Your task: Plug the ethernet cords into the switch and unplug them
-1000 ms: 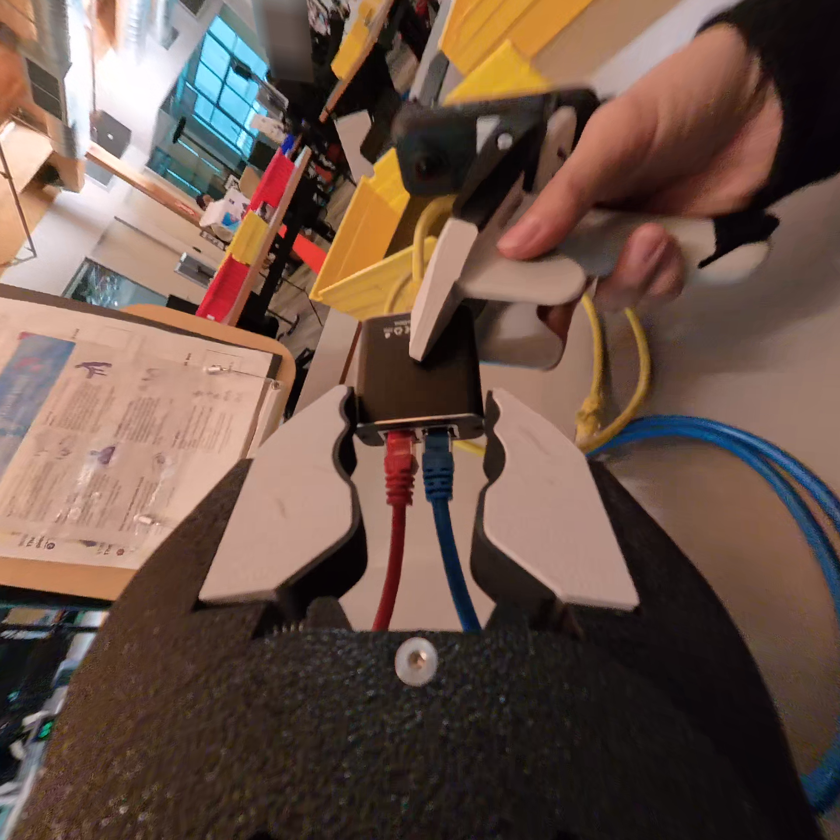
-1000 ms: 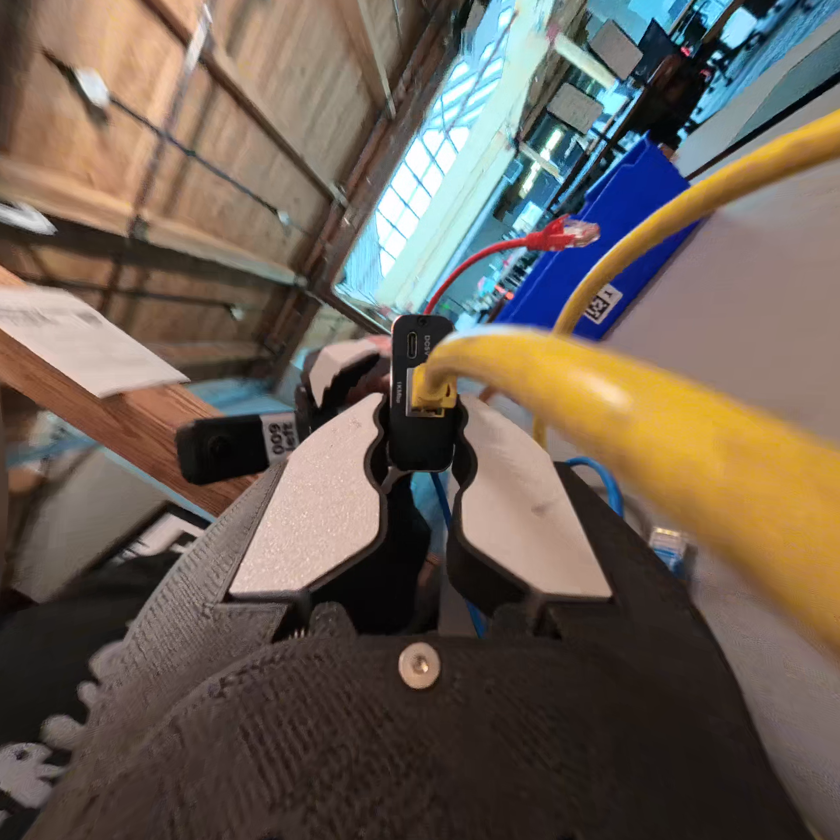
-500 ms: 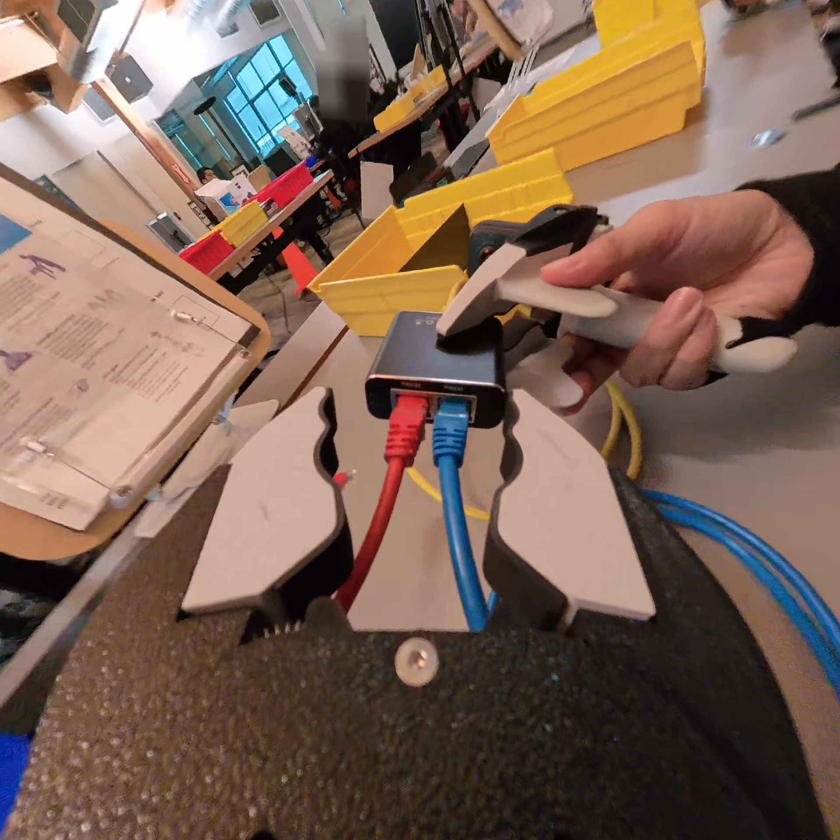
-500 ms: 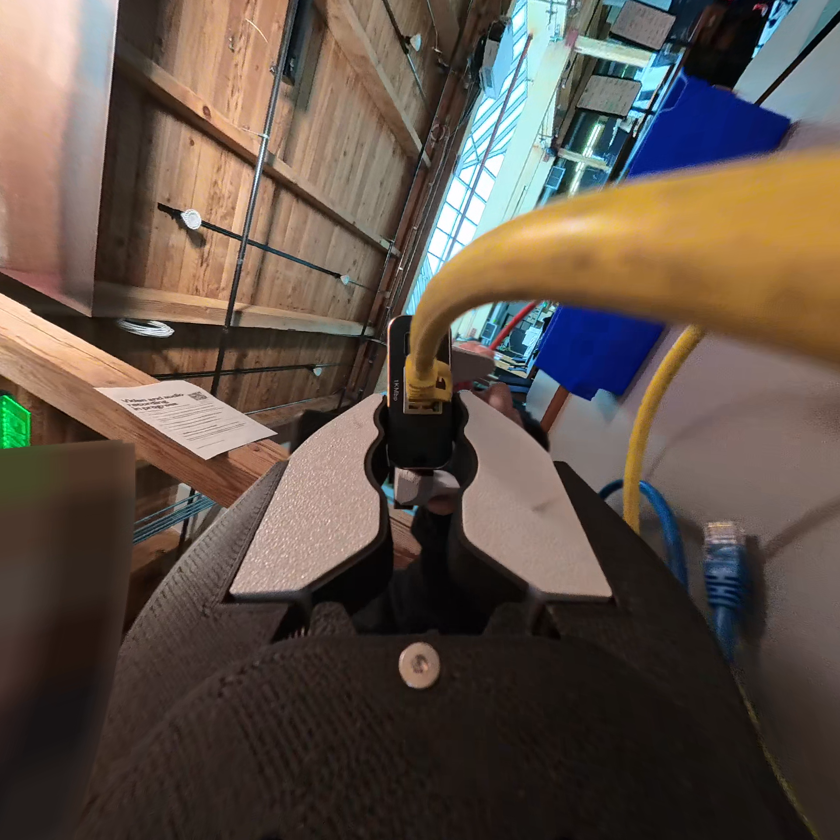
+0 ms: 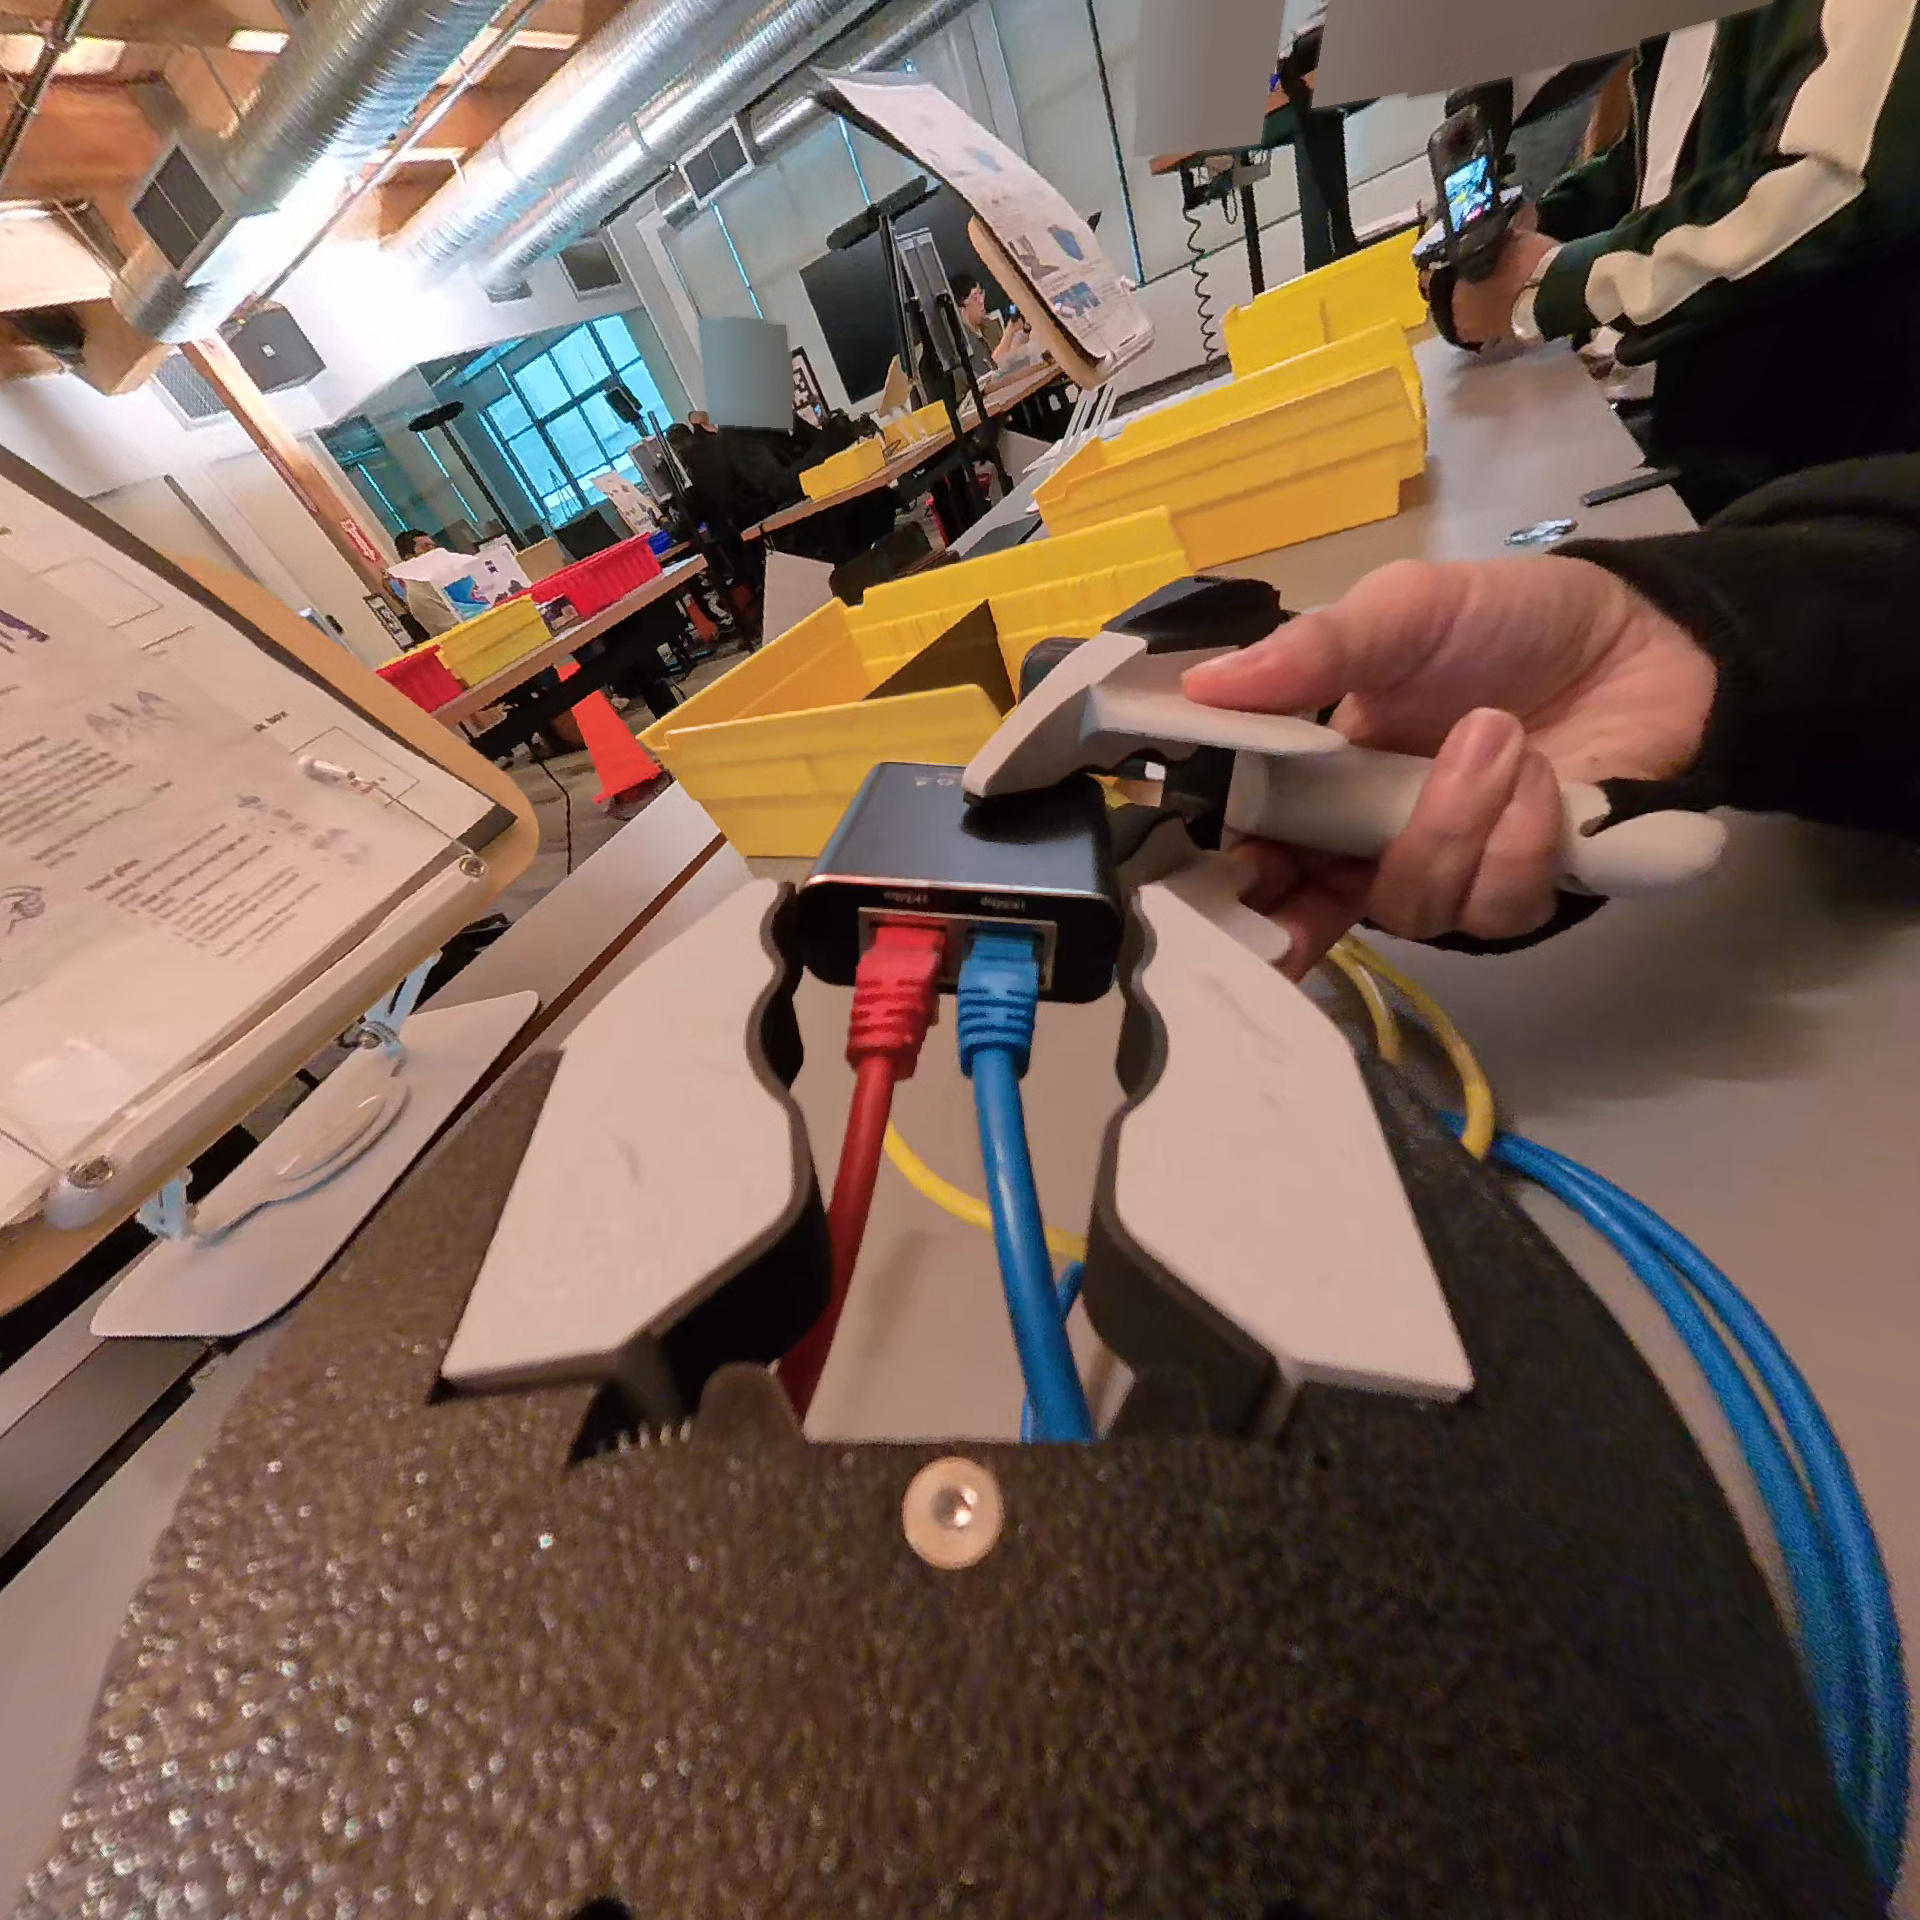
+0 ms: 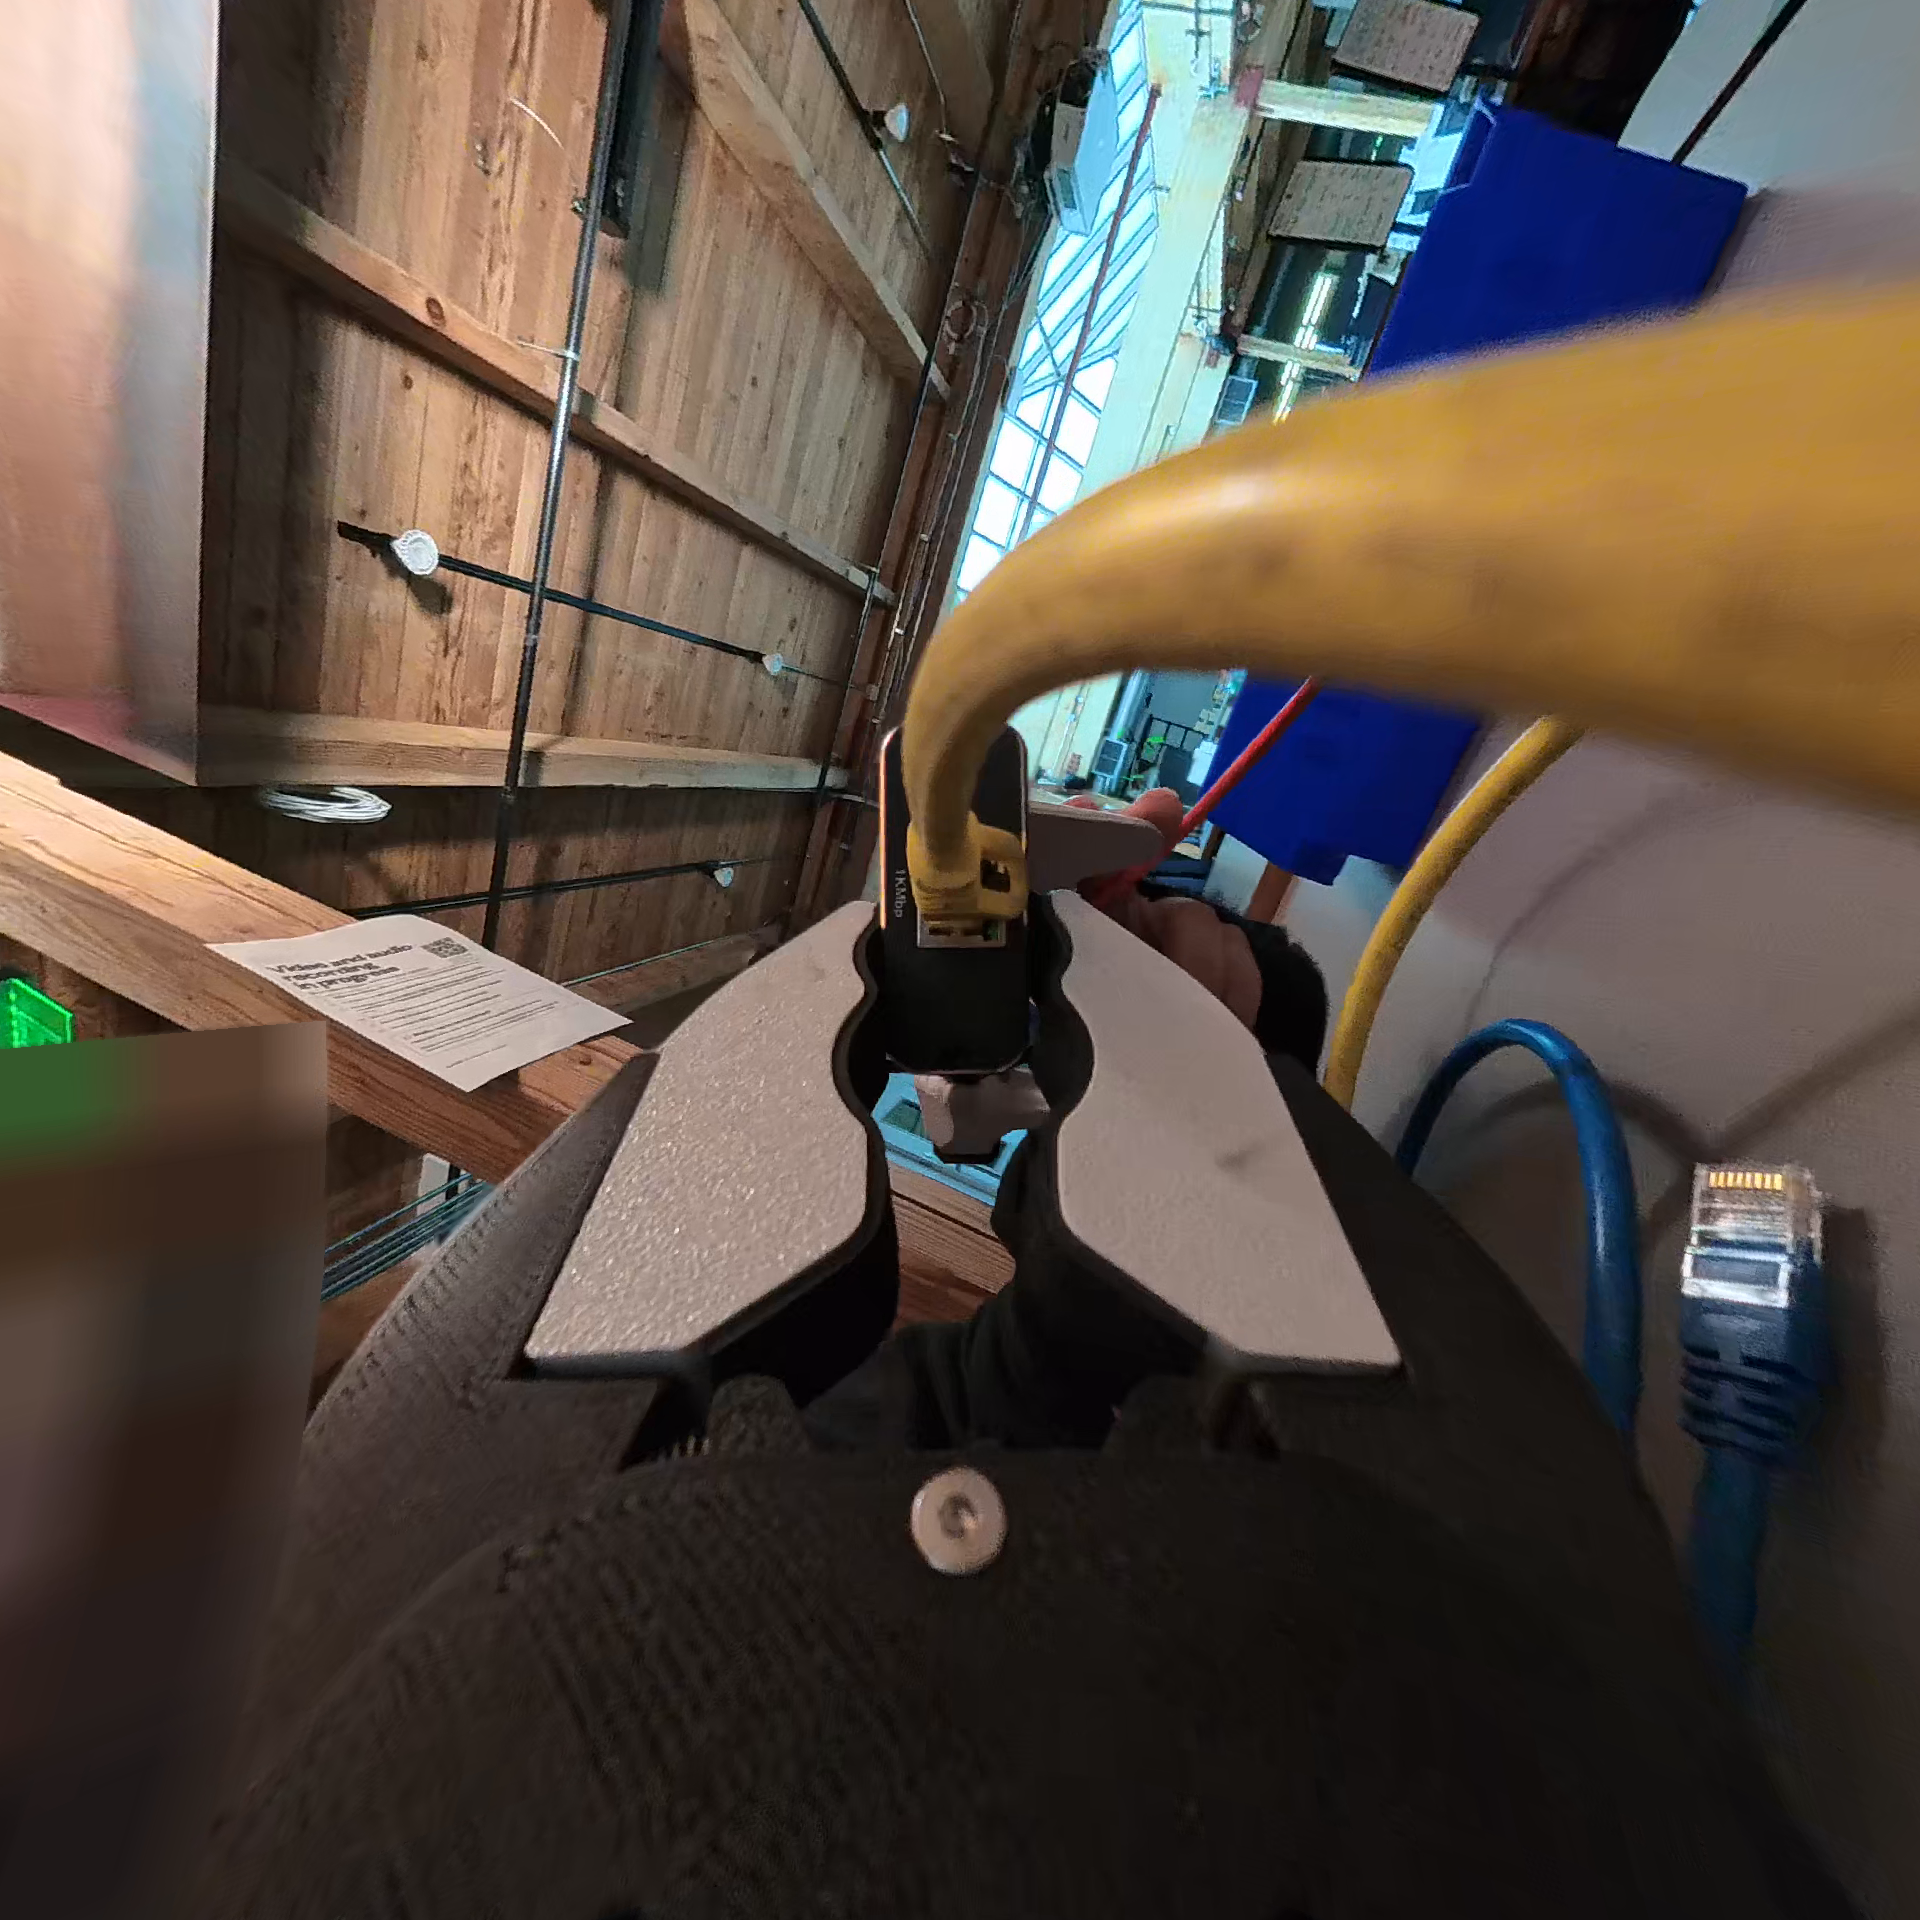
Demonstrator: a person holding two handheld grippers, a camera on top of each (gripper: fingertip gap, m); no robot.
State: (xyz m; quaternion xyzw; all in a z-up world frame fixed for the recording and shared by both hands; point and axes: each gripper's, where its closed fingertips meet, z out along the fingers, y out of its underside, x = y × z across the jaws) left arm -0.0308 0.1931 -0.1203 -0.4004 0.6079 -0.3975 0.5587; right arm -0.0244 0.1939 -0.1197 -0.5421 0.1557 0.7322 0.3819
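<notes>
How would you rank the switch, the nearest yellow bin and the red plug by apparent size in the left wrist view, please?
1. yellow bin
2. switch, though nearer the camera
3. red plug

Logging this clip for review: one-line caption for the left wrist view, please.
Open left gripper faces a black switch with red cord and blue cord plugged in, pinched by the right gripper.

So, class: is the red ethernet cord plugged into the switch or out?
Plugged in: the red ethernet cord has its connector seated in the switch's left port.

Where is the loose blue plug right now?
In the right wrist view, the blue plug lies unplugged on the grey table at right, beside the right claw, which is shut on the switch.
</notes>
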